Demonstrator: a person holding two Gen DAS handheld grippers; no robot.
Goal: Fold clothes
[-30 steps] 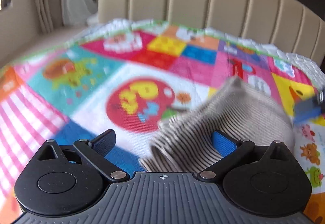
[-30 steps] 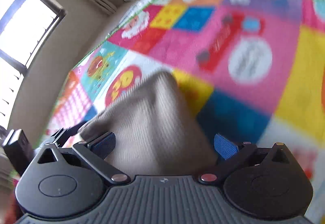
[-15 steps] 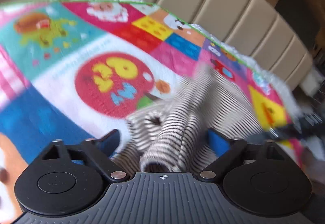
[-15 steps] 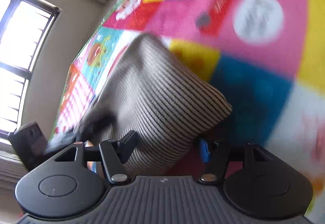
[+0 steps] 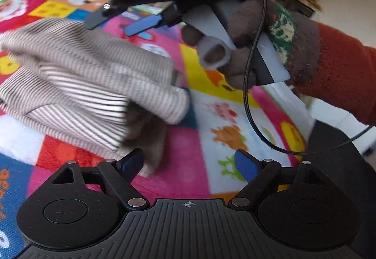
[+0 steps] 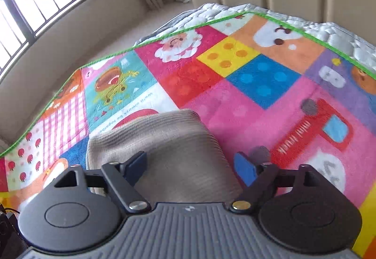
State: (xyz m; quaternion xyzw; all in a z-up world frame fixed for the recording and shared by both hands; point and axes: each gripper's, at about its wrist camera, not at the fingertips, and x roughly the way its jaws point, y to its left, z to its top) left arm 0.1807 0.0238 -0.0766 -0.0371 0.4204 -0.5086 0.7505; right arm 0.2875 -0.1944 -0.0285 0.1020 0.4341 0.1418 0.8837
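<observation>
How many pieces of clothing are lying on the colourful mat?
1: a striped beige garment, bunched near the middle of the colourful mat, seen also from the right wrist. Further pieces may lie outside both views.

Left gripper (image 5: 188, 162): I see my jaws spread wide, blue pads well apart. They have just been opening a little. Nothing is pinched between the pads.
Right gripper (image 6: 191, 166): my jaws stand wide and have just been opening. The pads press on nothing.
Right gripper from the left camera: it hangs at the top of the view, fingers pointing left.
Right hand (image 5: 256, 40): in a brown knitted glove, wrapped round the handle.
Sleeve (image 5: 343, 80): red, reaching in from the right.
</observation>
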